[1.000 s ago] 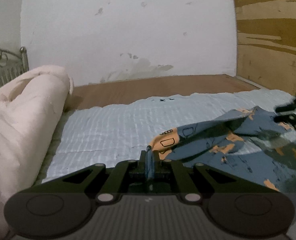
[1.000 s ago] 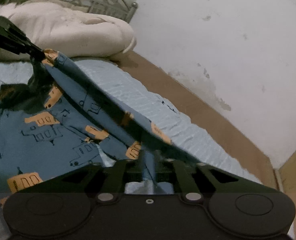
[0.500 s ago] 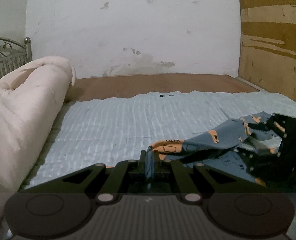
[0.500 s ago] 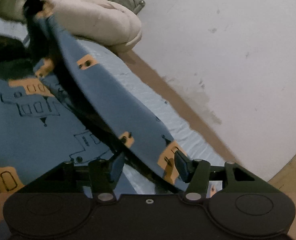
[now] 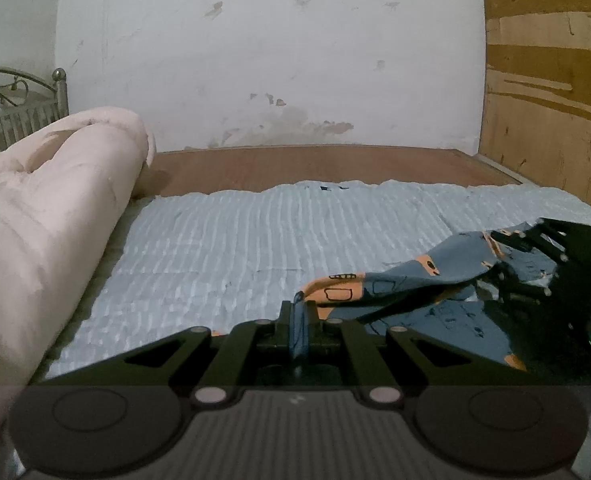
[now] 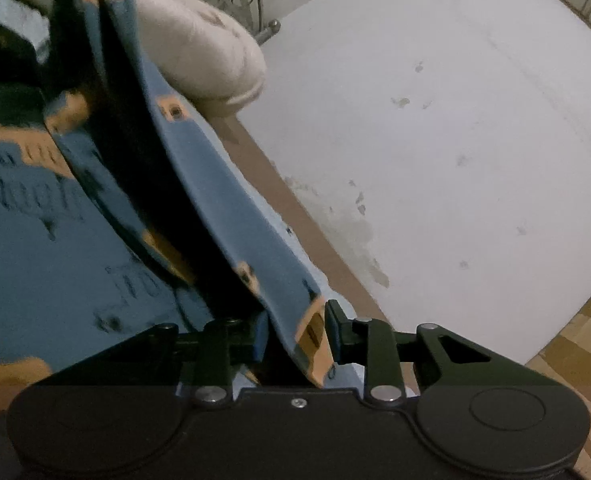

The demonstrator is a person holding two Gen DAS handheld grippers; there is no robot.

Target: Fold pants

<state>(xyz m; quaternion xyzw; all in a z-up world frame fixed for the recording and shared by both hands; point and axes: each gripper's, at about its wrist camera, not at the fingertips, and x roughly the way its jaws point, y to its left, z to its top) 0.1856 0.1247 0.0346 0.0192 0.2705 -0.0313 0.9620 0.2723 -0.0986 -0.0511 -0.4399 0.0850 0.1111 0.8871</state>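
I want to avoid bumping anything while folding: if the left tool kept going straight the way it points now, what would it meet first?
Beyond the pants edge it is shut on, the left tool would probably meet the light blue bed cover first. Depth is unclear; the wall lies well behind it.

Both of my wrist feeds are dim and flat, with a cool, soft light that leaves no glare anywhere. On the left feed the white wall is the brightest area, and straight lines bow outward toward the black rounded corners. Below that wall the picture stays fairly sharp, though grainy. Right of it, the other gripper's body is nearly black, with one small green light. On the right feed the pants are smeared with motion blur, their print unreadable, and a deep black shadow sits in their fold. The whole horizon tilts there.
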